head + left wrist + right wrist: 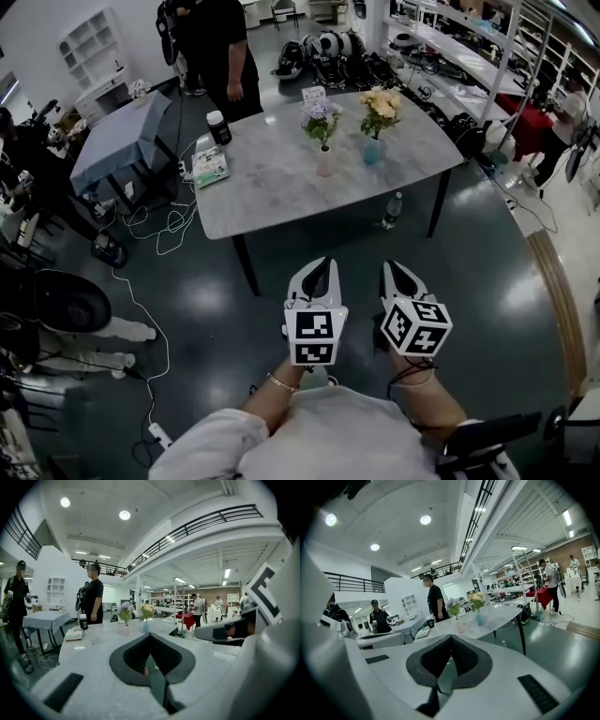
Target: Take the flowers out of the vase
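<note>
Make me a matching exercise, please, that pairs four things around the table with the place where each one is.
Things:
1. purple flowers
2. yellow flowers
3. dark jar
4. clear bottle

Places:
A. on the floor, by the near edge of the table
B. in the blue vase
C. on the table, near its left end in the head view
D. in the pink vase

Pairs: 1-D, 2-B, 3-C, 4-A.
</note>
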A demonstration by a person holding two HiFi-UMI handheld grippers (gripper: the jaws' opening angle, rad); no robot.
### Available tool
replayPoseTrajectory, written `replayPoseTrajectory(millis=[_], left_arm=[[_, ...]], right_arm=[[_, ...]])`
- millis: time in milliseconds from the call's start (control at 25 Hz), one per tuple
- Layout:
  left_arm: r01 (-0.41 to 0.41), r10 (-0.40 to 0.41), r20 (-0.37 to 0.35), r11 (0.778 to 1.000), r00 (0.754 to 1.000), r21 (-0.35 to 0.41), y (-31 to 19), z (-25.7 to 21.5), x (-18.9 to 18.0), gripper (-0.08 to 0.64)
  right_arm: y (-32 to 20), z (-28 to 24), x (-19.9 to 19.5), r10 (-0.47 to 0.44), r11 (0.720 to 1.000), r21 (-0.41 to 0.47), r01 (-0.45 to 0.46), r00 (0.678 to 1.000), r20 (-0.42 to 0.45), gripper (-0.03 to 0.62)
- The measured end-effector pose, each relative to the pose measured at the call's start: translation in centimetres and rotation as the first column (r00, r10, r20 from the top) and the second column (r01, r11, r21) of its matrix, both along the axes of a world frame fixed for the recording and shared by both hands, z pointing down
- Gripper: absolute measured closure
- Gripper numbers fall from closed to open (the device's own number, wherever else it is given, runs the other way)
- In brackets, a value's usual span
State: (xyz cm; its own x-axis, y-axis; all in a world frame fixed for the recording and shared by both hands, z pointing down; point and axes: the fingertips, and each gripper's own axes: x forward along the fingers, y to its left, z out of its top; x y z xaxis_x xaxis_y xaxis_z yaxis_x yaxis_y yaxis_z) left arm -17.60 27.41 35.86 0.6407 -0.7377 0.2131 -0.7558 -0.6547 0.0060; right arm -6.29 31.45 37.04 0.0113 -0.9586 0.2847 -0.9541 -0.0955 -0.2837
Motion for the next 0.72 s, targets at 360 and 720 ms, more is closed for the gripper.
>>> replayPoseTrajectory(millis=[360, 720], left_arm=[[0.004, -0.004, 0.008, 1.0, 1.0, -0.011, -1.9, 1.3, 0.7, 0.558], [-0.006, 0.006, -0.013, 1.0, 1.0, -0.004, -6.6, 1.6, 3.5, 0.558]], right_arm=[[-1.3, 1.4, 1.0, -0.006, 1.0, -0.028, 0.006, 1.0, -0.004, 0.586], [-6.4, 1.1, 3.9, -0.005, 1.0, -0.023, 0.004, 1.0, -0.025, 0.586]])
